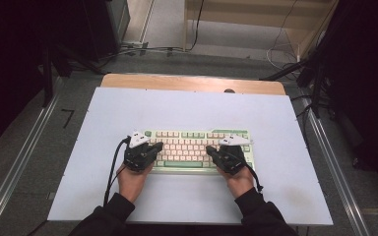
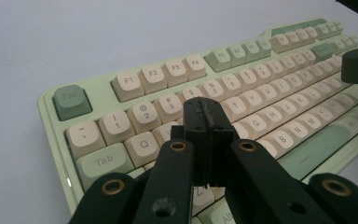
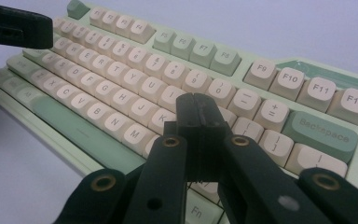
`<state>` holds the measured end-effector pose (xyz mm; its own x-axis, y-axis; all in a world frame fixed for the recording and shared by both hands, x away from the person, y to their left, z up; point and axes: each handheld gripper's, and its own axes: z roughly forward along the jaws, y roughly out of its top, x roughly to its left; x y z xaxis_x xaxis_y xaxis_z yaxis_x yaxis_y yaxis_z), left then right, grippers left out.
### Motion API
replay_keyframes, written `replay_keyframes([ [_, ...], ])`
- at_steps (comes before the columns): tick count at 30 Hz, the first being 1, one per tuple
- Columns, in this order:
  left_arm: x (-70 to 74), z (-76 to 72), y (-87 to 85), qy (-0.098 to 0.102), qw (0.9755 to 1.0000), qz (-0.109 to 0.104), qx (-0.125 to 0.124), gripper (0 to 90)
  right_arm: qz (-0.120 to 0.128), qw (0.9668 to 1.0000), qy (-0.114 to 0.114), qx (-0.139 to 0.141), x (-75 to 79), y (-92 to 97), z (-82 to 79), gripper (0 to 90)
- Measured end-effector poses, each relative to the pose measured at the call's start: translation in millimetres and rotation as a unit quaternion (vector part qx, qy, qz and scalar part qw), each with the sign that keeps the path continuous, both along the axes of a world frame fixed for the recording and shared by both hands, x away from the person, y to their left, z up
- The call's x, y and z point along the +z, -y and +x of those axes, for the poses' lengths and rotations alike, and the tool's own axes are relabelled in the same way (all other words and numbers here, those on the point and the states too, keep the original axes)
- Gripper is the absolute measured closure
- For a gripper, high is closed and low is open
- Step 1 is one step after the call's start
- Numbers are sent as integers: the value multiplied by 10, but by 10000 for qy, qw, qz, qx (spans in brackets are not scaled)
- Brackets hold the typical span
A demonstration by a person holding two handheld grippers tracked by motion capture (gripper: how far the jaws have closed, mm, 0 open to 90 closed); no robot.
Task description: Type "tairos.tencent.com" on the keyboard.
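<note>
A pale green keyboard (image 1: 197, 147) with cream and green keys lies on the white tabletop in the high view. My left gripper (image 1: 156, 146) hovers over its left end, jaws pressed together with nothing between them. In the left gripper view the shut tips (image 2: 205, 116) sit above the keyboard (image 2: 135, 84), near the W and E keys. My right gripper (image 1: 210, 149) is over the right half, also shut and empty. In the right gripper view its tips (image 3: 198, 112) hang above the keyboard (image 3: 307, 126), near the K and L keys.
The white board (image 1: 275, 123) covers a wooden table (image 1: 192, 82), with bare surface all round the keyboard. Metal rails (image 1: 24, 147) run along both sides on the floor. Cables and dark stands (image 1: 315, 73) are behind the table.
</note>
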<state>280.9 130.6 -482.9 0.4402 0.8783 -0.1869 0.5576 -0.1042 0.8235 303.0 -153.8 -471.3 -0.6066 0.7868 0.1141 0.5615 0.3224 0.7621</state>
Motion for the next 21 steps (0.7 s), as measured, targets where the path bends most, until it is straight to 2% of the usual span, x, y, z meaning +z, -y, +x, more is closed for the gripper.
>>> replay_keyframes([
  [21, -13, -5, 36, -49, 9999, 7, -107, 900, 16, 10000, 89, -3, 4, -69, 71, 873],
])
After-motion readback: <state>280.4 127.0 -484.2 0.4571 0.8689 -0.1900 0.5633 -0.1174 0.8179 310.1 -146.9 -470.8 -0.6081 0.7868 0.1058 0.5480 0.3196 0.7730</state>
